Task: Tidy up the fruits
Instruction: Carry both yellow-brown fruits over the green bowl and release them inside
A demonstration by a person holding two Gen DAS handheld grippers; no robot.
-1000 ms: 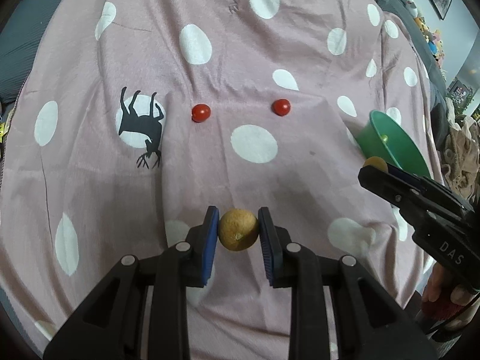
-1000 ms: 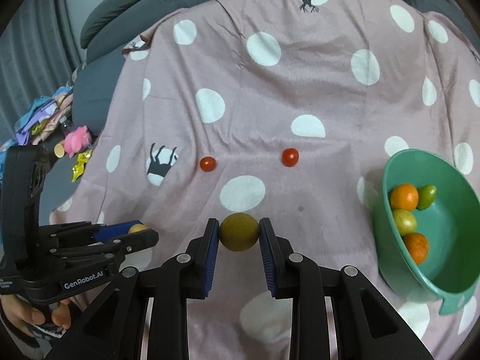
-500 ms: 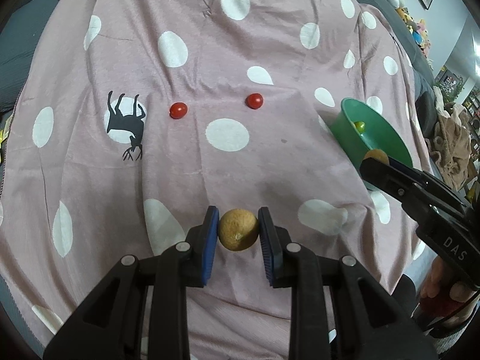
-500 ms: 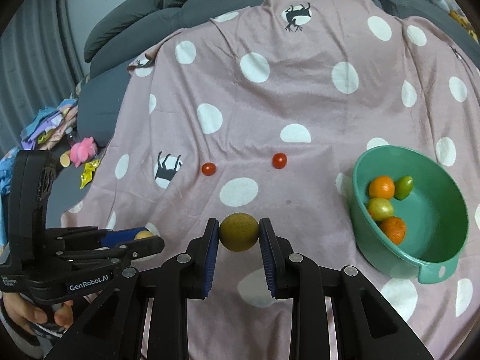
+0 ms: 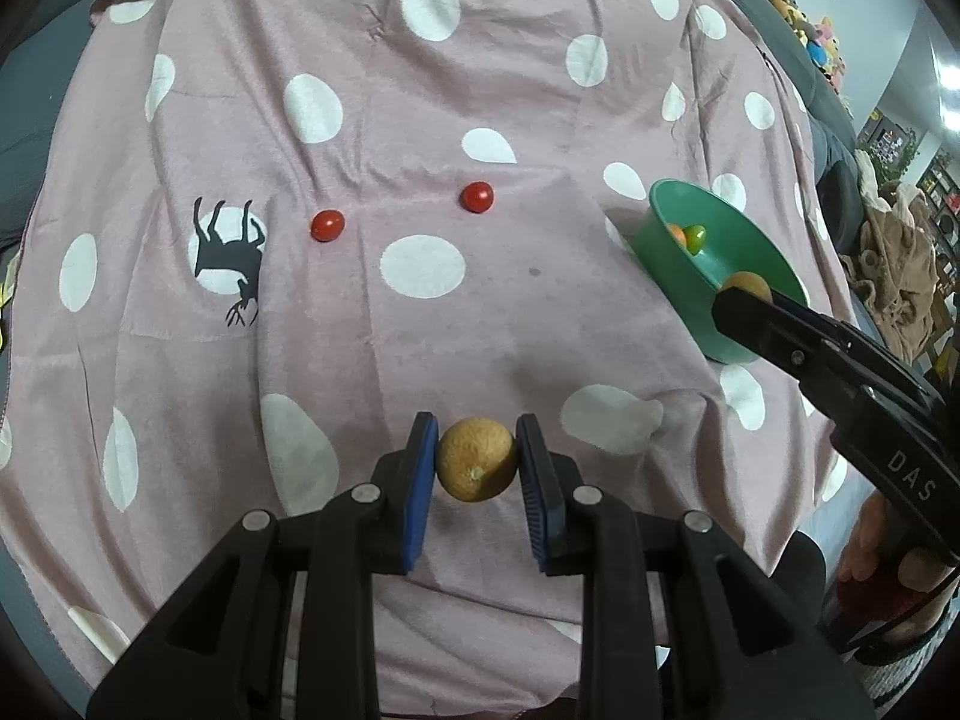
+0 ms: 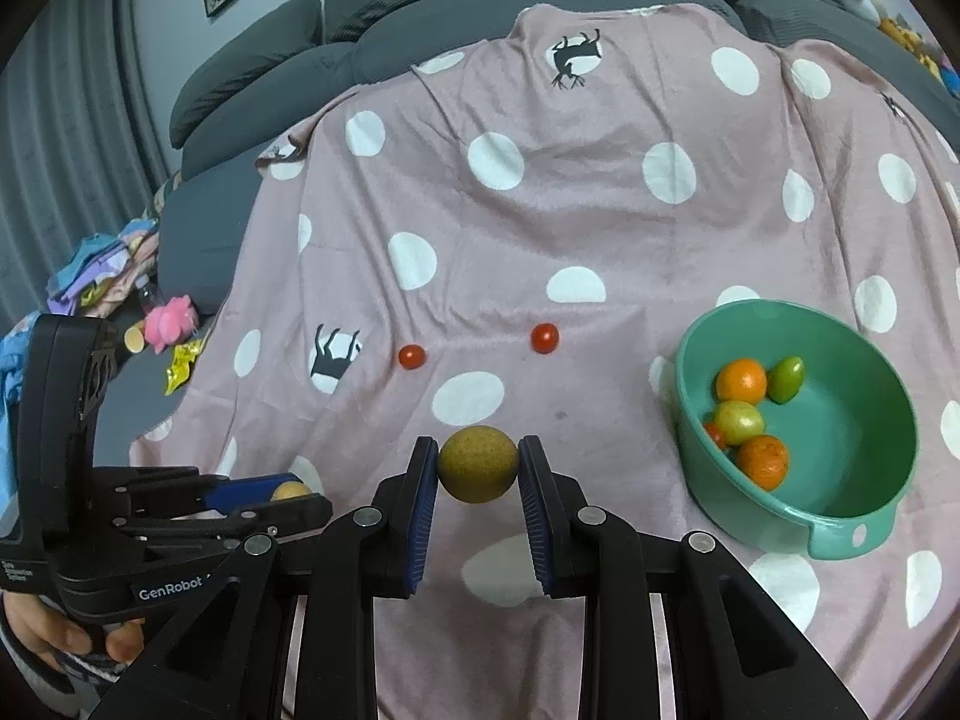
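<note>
A: Fruit first, in the left wrist view. What is the left gripper (image 5: 477, 468) doing?

B: It is squeezing a round tan fruit (image 5: 476, 467) between its blue pads (image 5: 419, 480), up off the pink spotted blanket (image 5: 420, 120). The tight pinch keeps the ball from rolling away.

A: Where will it go?

B: I think into the green bowl (image 5: 678, 276) off to the right. The right gripper (image 5: 741, 294) is over the bowl's near rim with its own tan fruit (image 5: 747, 285).

A: And the two cherry tomatoes (image 5: 327, 225)?

B: They lie on the blanket, well apart from the bowl, not picked up yet.

A: Now the right wrist view?

B: The right gripper (image 6: 478, 465) is clamped on a yellow-brown round fruit (image 6: 478, 464), held in the air. The bowl (image 6: 870, 516) sits to its right with two oranges (image 6: 741, 381), a green fruit (image 6: 786, 378), a yellow-green one and a bit of red inside.

A: Why the bowl?

B: Its high sides stop round fruit from rolling. The left gripper (image 6: 300, 495) waits low at the left, shut on its fruit.
</note>
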